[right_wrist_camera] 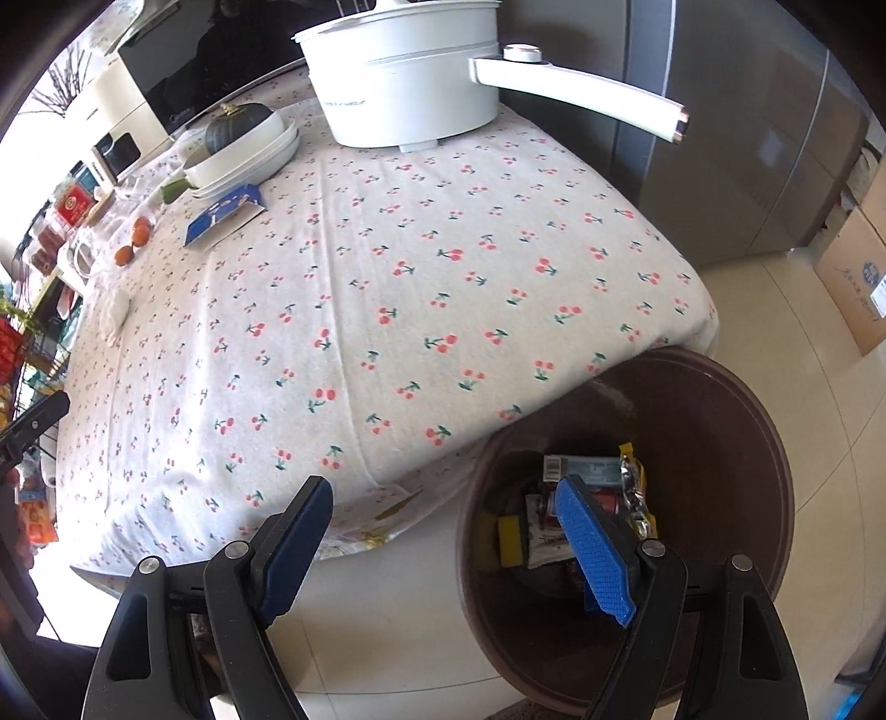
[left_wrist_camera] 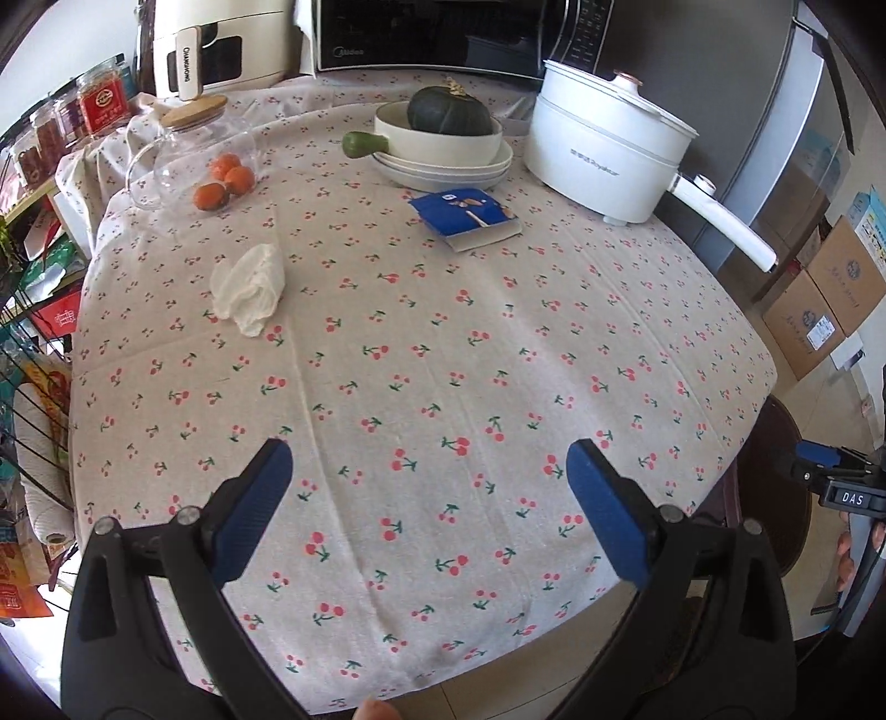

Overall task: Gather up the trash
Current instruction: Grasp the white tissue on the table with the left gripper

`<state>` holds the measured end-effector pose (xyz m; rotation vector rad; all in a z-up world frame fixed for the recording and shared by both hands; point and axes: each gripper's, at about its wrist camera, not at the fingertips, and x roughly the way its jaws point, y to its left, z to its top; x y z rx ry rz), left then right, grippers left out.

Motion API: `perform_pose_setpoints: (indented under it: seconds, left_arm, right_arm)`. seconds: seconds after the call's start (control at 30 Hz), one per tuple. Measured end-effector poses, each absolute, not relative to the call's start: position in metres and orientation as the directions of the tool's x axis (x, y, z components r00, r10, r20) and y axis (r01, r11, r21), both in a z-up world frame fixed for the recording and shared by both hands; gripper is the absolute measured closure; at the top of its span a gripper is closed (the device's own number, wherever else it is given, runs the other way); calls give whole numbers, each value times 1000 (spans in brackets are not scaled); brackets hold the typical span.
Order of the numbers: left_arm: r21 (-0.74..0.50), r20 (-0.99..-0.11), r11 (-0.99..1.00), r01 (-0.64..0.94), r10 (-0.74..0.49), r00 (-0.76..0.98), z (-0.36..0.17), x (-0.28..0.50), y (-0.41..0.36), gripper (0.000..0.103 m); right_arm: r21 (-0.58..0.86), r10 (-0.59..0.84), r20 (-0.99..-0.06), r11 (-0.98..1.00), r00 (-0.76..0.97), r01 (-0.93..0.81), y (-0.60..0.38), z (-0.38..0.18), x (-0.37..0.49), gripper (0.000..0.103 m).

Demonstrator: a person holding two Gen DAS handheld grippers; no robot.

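A crumpled white tissue (left_wrist_camera: 247, 289) lies on the cherry-print tablecloth (left_wrist_camera: 421, 354) at the left side, far ahead of my left gripper (left_wrist_camera: 429, 462), which hangs open and empty over the table's near part. In the right wrist view the tissue (right_wrist_camera: 113, 313) is a small pale lump at the far left. My right gripper (right_wrist_camera: 443, 501) is open with nothing between its blue pads, held over the table's near corner and the rim of a dark brown bin (right_wrist_camera: 714, 387). Inside the bin lie several wrappers (right_wrist_camera: 587, 471). The right gripper's tip (left_wrist_camera: 819, 457) shows at the left view's right edge.
On the table stand a blue packet (left_wrist_camera: 468, 213), stacked white bowls with a green squash (left_wrist_camera: 443, 141), a white electric pot (left_wrist_camera: 606, 149), oranges (left_wrist_camera: 224, 180) by a glass jar, a microwave (left_wrist_camera: 432, 33). A wire rack (left_wrist_camera: 33, 310) flanks the left; cardboard boxes (left_wrist_camera: 830, 288) and a fridge the right.
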<state>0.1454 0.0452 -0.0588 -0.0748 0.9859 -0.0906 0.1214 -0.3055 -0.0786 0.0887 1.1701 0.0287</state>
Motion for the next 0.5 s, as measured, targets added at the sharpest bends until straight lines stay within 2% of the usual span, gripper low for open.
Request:
perform_pose_setpoints:
  seconds: [0.23, 0.5]
  left_arm:
    - [-67, -828, 996, -56, -24, 561, -65, 169, 99, 4]
    - [22, -814, 999, -46, 44, 579, -95, 217, 128, 5]
  right_arm:
    - [78, 87, -922, 996, 378, -38, -259, -84, 157, 18]
    - [105, 123, -912, 992, 392, -69, -218, -88, 206, 18]
